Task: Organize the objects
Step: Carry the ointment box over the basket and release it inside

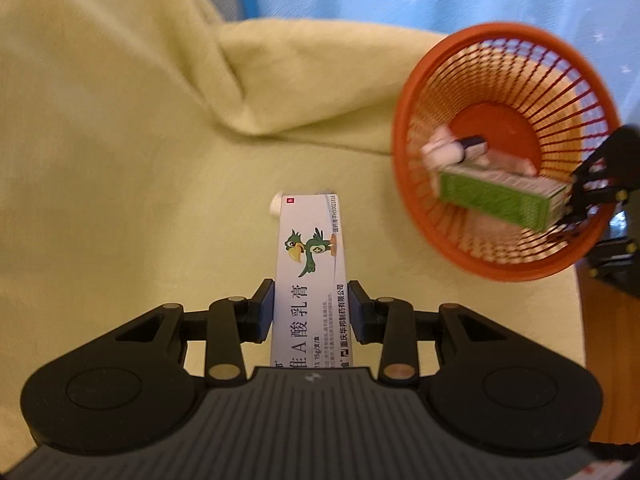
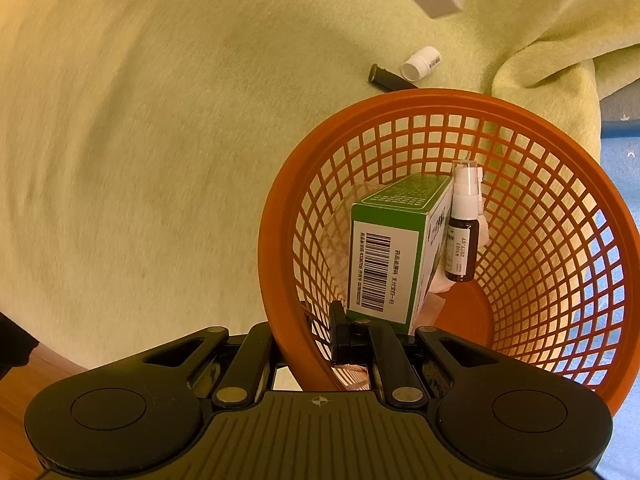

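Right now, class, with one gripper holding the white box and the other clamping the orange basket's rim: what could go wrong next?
1. The right gripper tilts the orange basket; the green box and spray bottle might slide out.
2. The left gripper grips the white box near one end, so it might pivot.

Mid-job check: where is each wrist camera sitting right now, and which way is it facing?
Left wrist: on the left gripper, facing forward over the yellow-green cloth, jaws shut on a white parrot-print ointment box.
Right wrist: on the right gripper, clamped on the rim of the orange mesh plastic basket, looking inside.
Shared: basket, green medicine box, cloth.
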Motion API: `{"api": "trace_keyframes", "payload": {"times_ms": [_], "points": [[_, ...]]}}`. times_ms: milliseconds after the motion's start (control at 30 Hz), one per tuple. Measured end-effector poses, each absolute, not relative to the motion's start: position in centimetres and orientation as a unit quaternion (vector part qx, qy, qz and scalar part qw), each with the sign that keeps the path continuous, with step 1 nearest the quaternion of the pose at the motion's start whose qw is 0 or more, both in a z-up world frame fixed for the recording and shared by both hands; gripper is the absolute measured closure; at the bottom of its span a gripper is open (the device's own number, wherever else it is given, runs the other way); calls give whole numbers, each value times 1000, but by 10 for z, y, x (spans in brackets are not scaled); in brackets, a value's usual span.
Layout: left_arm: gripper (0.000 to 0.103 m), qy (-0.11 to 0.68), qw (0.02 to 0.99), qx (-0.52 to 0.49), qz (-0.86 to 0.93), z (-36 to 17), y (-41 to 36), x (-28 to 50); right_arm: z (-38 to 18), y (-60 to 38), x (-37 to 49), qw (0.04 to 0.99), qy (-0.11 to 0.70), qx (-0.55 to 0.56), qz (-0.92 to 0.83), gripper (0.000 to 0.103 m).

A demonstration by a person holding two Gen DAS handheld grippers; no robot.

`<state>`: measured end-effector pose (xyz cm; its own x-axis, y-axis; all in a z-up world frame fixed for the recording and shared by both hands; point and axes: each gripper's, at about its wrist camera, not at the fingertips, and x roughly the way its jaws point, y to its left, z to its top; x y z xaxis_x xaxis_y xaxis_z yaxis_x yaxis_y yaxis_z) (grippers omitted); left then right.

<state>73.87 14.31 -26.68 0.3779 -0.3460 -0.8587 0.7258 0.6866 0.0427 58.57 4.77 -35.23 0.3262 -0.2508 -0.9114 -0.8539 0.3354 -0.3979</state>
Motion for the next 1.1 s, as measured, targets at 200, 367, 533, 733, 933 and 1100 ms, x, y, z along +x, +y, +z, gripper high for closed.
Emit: {"api": "trace_keyframes", "payload": {"times_ms": [200, 367, 533, 733, 933, 1100], "points": [[71, 426, 793, 227, -372, -250, 120, 737, -353, 48, 587, 624, 528, -523, 241, 98], [71, 410, 775, 240, -417, -242, 99, 727, -352, 49, 586, 624, 529, -523, 241, 98], [71, 399, 758, 244, -456, -234, 75, 721, -352, 48, 586, 625, 528, -523, 240, 98], [71, 394, 733, 249, -495, -234, 44, 721, -351, 46, 585, 627, 527, -522, 240, 98], [71, 393, 711, 262, -520, -238, 20, 722, -350, 45, 586, 629, 525, -520, 241, 98], [71, 389, 700, 270, -534, -241, 4, 724, -350, 43, 586, 631, 524, -519, 242, 99]]}}
